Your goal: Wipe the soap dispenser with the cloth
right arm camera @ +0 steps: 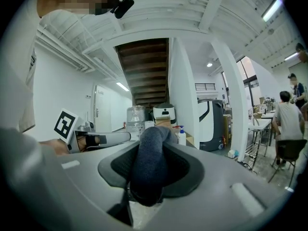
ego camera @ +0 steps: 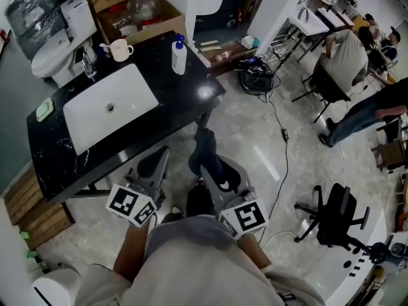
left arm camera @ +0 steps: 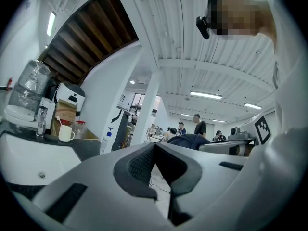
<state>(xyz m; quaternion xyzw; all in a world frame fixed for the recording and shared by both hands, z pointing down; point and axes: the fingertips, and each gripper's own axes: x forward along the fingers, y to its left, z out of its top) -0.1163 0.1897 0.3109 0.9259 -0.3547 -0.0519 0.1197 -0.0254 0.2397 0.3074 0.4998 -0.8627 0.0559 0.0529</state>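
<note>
Right gripper [ego camera: 208,163] clamped on dark cloth [ego camera: 204,144]; left gripper [ego camera: 158,159] shut, empty. Soap dispenser [ego camera: 179,55] upright near the black countertop's [ego camera: 185,97] corner (nothing steadying it), so a one-sided wipe could topple it.

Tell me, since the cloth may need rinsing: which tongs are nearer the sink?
Left. The left tongs, shut, sit just in front of the counter, by the sink; the right tongs, gripping the cloth, are farther right, away from it.

Bare counter [ego camera: 185,97] lies open around the soap dispenser [ego camera: 179,55], with a mug [ego camera: 120,50] leftward and a cardboard box [ego camera: 137,11] beyond.
</note>
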